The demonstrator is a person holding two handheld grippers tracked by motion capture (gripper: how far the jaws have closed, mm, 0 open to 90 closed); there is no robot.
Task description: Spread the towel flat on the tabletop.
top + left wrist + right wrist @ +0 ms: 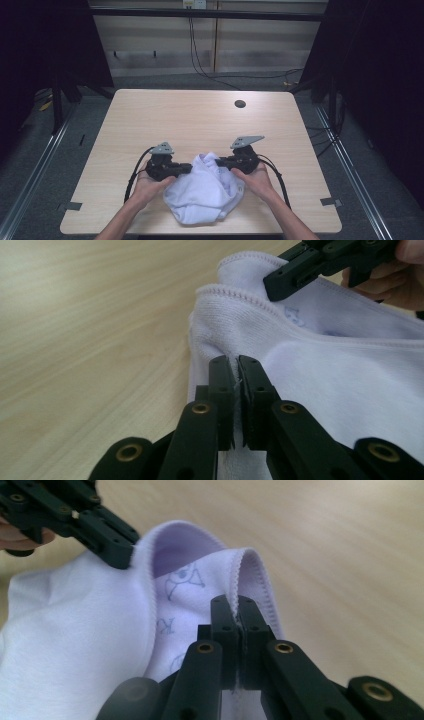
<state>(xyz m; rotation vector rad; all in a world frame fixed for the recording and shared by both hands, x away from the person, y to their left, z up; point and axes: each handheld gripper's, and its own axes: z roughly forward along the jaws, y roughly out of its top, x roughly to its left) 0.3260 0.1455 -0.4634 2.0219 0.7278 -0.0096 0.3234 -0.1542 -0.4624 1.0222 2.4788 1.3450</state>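
Note:
A crumpled white garment (206,192) with a ribbed, stitched collar lies near the front edge of the light wooden table (165,115). My left gripper (190,168) is shut on the collar's left side; in the left gripper view the jaws pinch the ribbed edge (220,335) at the left gripper (237,365). My right gripper (218,162) is shut on the collar's right side, and in the right gripper view the right gripper (233,605) clamps the stitched rim (250,565). Faint printed marks (182,580) show inside the neck. Each gripper appears in the other's view.
A round cable hole (240,104) sits at the table's far right. Black cables (131,180) trail from both grippers toward the front edge. Tape marks (331,202) lie at the front corners. Dark floor and rails surround the table.

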